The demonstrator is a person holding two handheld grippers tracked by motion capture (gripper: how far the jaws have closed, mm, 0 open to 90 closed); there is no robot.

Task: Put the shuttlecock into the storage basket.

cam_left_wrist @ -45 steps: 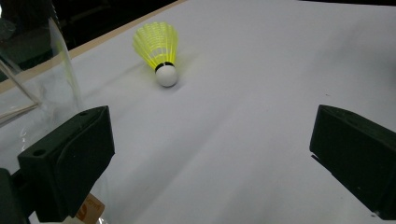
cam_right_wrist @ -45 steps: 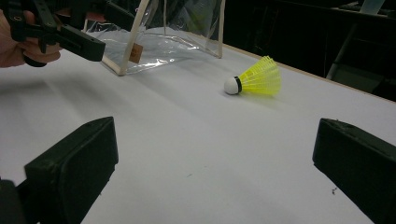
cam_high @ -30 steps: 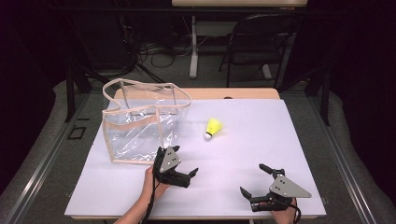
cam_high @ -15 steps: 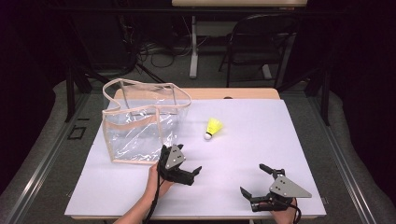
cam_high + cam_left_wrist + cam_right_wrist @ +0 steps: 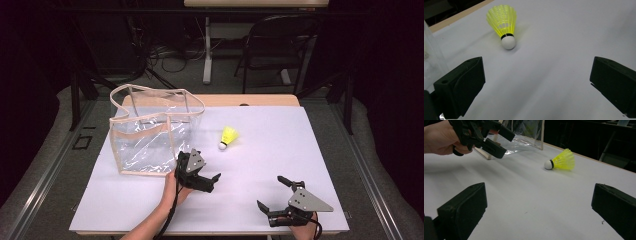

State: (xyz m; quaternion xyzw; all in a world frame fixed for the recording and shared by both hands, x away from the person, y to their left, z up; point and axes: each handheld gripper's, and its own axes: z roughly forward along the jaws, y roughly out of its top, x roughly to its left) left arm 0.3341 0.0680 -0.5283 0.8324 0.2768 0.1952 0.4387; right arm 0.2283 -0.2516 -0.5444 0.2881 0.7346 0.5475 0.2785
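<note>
Two tools rest spread and empty; the left tool [image 5: 202, 176] is nearer the yellow shuttlecock [image 5: 228, 137], which lies far-right of it (cork end toward it), right of the clear bag [image 5: 150, 132].

Each hand-held gripper, the left hand-held gripper [image 5: 206, 176] and the right hand-held gripper [image 5: 274, 194], is matt black with two blocky square-ended jaws, carries a grey three-cornered plate on top, and trails a thin black cable toward six o'clock along a bare, sleeveless forearm.
</note>
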